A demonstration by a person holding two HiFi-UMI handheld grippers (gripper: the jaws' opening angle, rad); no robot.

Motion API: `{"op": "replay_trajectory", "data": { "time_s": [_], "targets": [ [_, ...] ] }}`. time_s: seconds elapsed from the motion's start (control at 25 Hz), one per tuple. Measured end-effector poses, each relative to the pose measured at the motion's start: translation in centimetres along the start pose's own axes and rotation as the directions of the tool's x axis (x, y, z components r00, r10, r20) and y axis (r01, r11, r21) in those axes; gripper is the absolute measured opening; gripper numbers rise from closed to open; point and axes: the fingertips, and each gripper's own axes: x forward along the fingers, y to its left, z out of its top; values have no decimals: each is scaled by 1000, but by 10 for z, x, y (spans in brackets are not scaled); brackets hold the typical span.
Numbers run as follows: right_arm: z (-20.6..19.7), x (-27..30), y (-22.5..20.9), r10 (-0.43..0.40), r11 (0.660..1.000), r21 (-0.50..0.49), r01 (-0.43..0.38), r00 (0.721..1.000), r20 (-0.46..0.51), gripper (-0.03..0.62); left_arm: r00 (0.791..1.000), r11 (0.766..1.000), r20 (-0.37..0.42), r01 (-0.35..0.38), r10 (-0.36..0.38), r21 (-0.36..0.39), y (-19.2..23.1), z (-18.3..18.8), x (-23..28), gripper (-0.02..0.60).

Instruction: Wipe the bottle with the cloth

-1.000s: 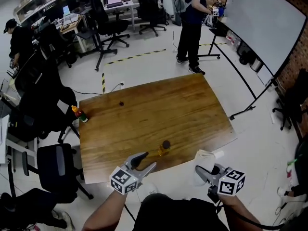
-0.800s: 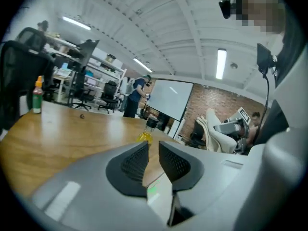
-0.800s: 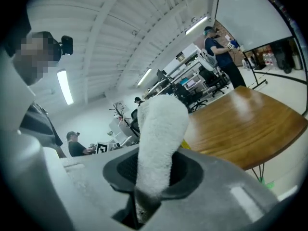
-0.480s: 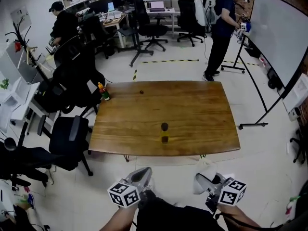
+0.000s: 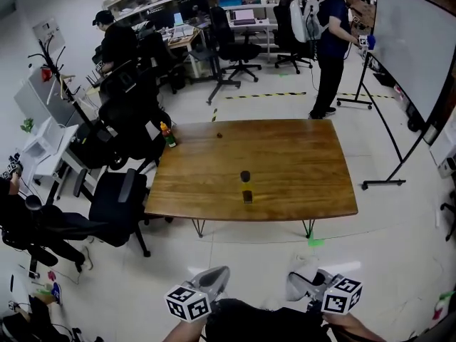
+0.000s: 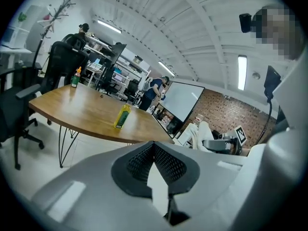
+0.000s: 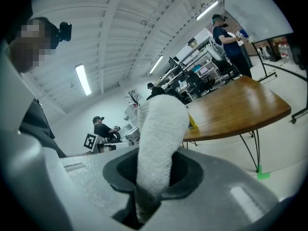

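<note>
Standing well back from worktop (image 5: 299, 162), holding left tongs (image 6: 155, 150) pressed together, empty; pinching cloth (image 7: 159, 129) in right tongs (image 5: 301, 285). Next, likely: approach bottle (image 5: 246, 196).

Yellow bottle (image 6: 122, 117), white cloth (image 7: 156, 138), brown wood-grain table (image 5: 299, 169)

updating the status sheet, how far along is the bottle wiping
Done: the cloth is picked up, clamped in the right gripper. In hand: nothing at the bottle; it stands on the table, both grippers well short of it, the left gripper shut and empty. Left, seemingly: going to the bottle and wiping it.
</note>
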Motion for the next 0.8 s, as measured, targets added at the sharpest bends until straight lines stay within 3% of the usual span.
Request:
{"op": "replay_trajectory", "data": {
  "time_s": [0.36,0.8],
  "targets": [
    [-17,1,20,-109,994,-6,109,993,45,69,998,998,-4,60,-60,16,-5,11,-18,15],
    [-30,23,48,-165,986,-27,166,985,49,69,995,996,-44,90,-91,-16,22,20,-41,15]
  ]
}}
